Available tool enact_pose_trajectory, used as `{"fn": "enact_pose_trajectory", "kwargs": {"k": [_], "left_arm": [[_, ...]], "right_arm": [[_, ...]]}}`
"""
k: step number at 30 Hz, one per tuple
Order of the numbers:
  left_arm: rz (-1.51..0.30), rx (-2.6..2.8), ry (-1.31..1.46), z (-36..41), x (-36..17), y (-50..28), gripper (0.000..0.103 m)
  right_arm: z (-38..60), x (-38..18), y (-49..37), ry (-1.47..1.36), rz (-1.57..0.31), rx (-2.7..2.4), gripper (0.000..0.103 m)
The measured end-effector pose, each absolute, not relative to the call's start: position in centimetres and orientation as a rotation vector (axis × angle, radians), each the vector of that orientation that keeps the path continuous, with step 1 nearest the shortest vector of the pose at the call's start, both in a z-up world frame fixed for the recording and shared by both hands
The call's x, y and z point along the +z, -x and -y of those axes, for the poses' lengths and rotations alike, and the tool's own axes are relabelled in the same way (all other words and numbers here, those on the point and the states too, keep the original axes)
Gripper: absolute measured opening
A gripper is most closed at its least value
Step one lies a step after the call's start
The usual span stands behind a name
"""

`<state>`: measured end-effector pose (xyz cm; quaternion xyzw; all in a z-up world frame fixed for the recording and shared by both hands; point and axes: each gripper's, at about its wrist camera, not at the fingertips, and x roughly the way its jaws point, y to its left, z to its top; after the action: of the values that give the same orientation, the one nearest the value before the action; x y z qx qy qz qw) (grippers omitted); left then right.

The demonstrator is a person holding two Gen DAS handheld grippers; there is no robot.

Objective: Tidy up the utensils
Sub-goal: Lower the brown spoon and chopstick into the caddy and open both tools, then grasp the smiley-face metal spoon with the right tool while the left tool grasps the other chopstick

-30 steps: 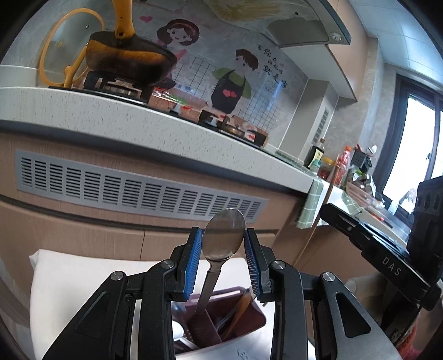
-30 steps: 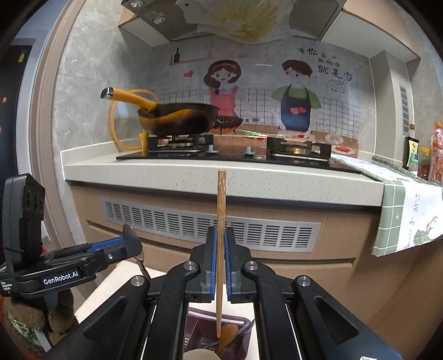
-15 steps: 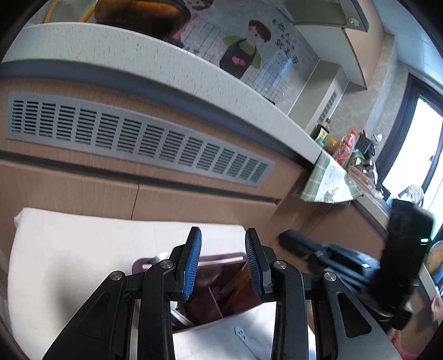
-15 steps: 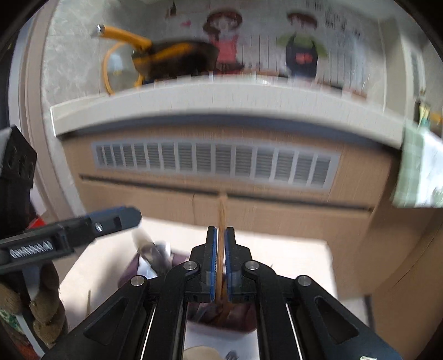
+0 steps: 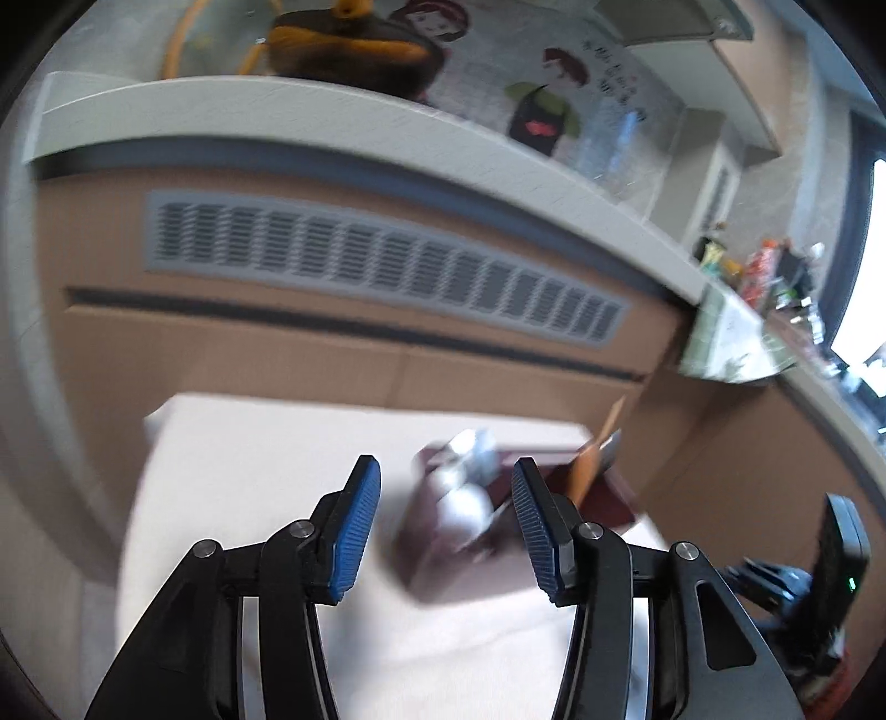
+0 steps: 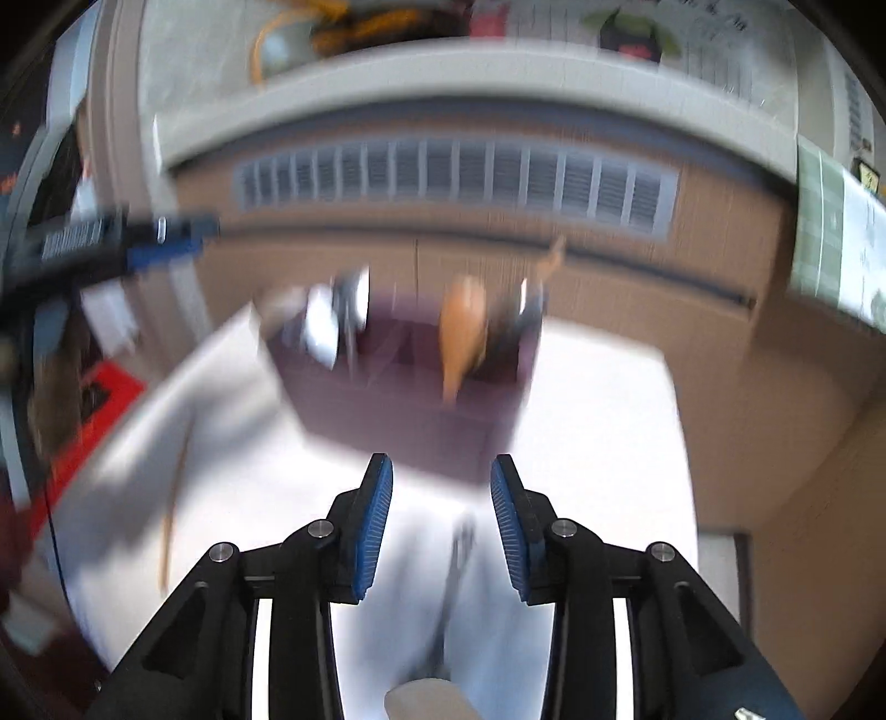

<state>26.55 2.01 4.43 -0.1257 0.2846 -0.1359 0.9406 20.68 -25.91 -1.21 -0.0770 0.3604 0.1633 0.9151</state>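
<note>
A dark maroon utensil holder (image 6: 421,399) stands on a white table (image 6: 598,410). It holds metal spoons (image 6: 332,321) on its left side and wooden utensils (image 6: 462,327) on its right. It also shows in the left wrist view (image 5: 470,531), blurred, with a metal spoon (image 5: 470,459) and a wooden piece (image 5: 595,459) sticking up. My left gripper (image 5: 446,526) is open and empty, above and in front of the holder. My right gripper (image 6: 441,518) is open and empty, in front of the holder. A utensil (image 6: 454,576) lies on the table below it, blurred.
A kitchen counter (image 5: 332,111) with a grey vent grille (image 5: 382,266) stands behind the table, with a pan (image 5: 343,39) on the hob. A thin wooden stick (image 6: 166,543) lies at the table's left. The left gripper (image 6: 111,243) crosses the right wrist view's upper left.
The left gripper let go of the spoon, which now stands in the holder. The right gripper opened and released the wooden utensil into the holder. Both grippers pulled back.
</note>
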Motion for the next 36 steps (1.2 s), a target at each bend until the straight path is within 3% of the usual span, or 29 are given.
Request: {"fn": "enact_pose_trajectory", "kwargs": {"k": [7,19,22,36], "left_arm": [[-0.685,-0.155,0.157,-3.6,-0.7,-21.1,0.051],[-0.84,-0.028,0.294,-7.3,-5.8,-17.9,0.051],[-0.861,-0.013,0.318,-7.5,-6.3,-18.5,0.051],[-0.955,0.065,0.286,-5.5,-9.4,-23.8,0.05]], "right_arm": [[28.7,-7.9,-15.5,0.059,-0.925,0.304,0.034],[26.8,-10.2,-16.6,0.081,-0.923,0.197,0.035],[26.6,-10.1,-16.7,0.107,-0.903,0.185,0.026],[25.8,-0.6,-18.4,0.052,-0.629,0.219,0.026]]}}
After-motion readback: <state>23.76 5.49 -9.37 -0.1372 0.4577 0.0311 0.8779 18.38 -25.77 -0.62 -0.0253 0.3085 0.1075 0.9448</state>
